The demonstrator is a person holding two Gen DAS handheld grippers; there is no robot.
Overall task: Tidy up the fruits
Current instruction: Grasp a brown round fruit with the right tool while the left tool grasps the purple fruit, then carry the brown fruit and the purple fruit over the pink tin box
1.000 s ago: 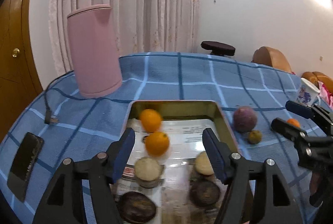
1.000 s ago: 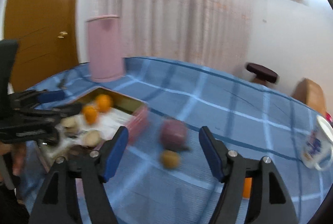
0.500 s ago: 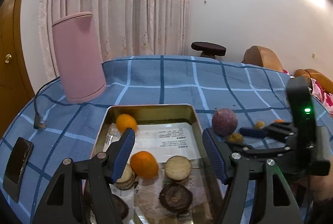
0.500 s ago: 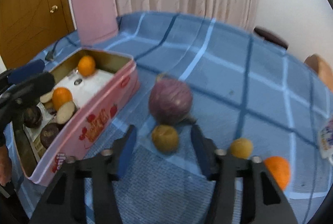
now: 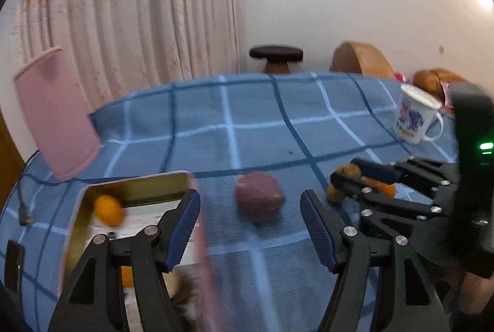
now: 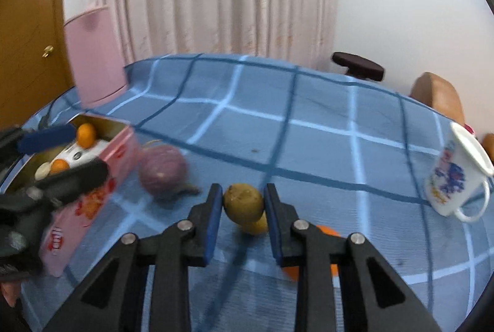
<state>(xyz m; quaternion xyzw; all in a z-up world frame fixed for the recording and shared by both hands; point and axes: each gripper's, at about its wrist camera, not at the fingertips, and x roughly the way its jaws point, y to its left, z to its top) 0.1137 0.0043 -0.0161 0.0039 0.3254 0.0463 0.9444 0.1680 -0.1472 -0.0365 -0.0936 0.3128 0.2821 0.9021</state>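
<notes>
blue checked cloth covers the worktop [image 6: 308, 122]. right gripper [image 6: 244, 205] has just clenched its fingers on a yellow-brown fruit [image 6: 243, 202] beside the purple fruit [image 6: 162, 173] and pink tin [image 6: 92, 199]. left gripper [image 5: 250, 227] hangs released before the purple fruit.

No text can be read. The pink tin [image 6: 92, 202] bears red and white lettering on its side, too blurred to make out; the paper [image 5: 148, 217] inside it carries tiny illegible print; the mug [image 6: 457, 174] shows only blue patterning.
</notes>
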